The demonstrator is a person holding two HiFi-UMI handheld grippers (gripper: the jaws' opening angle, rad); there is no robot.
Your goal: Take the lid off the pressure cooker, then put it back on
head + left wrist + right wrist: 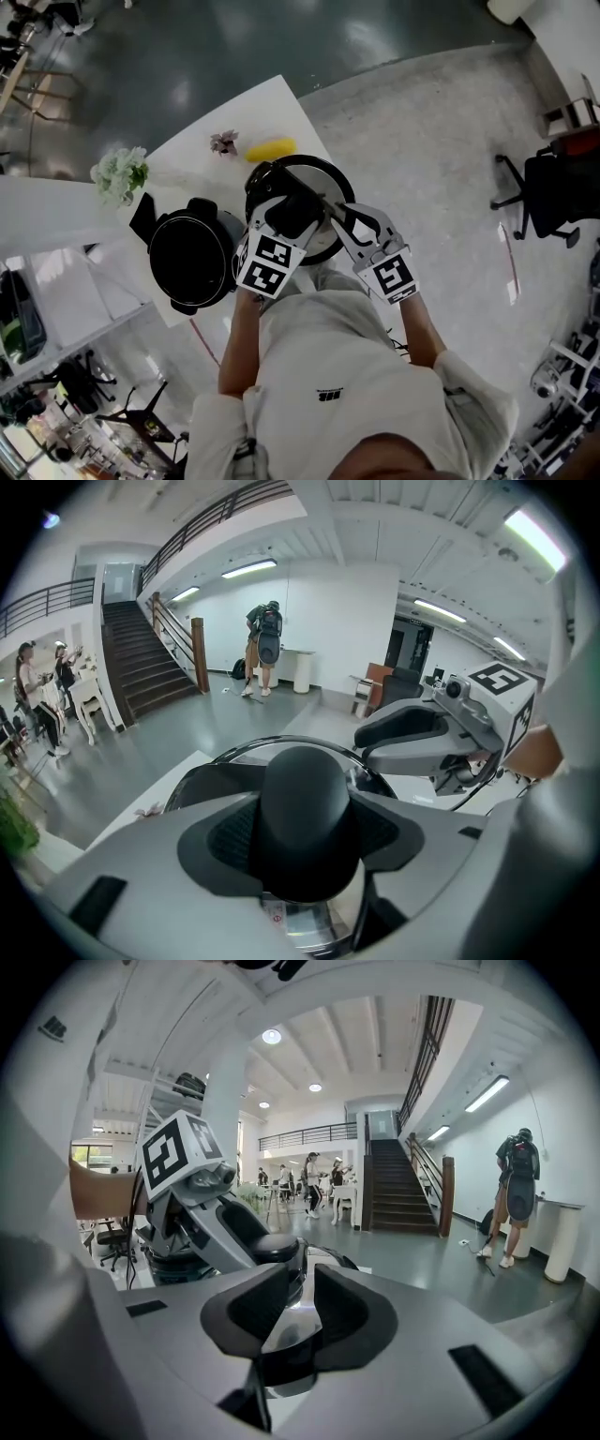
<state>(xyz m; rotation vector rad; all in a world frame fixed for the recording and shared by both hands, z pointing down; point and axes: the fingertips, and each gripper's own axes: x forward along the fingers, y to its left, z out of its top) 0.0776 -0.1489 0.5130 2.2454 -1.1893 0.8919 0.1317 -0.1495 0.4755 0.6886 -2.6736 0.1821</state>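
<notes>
The steel pressure cooker lid (pixel 323 175) with its dark rim hangs above the white table (pixel 183 159), held by both grippers. My left gripper (pixel 292 216) is shut on the lid's black knob (pixel 305 799), whose dome fills the gap between the pads. My right gripper (pixel 339 220) is shut on the lid's steel cross bar (pixel 281 1326), a thin strip pinched between its pads. The open cooker pot (pixel 192 258), black and round, stands on the table to the left of the lid. The right gripper (pixel 417 728) shows past the knob in the left gripper view.
A yellow object (pixel 270 148) and a small flower (pixel 223 142) lie on the table beyond the lid. A white bouquet (pixel 120 174) stands at the table's left edge. An office chair (pixel 553 192) is on the floor far right. People stand by the stairs (pixel 141 667).
</notes>
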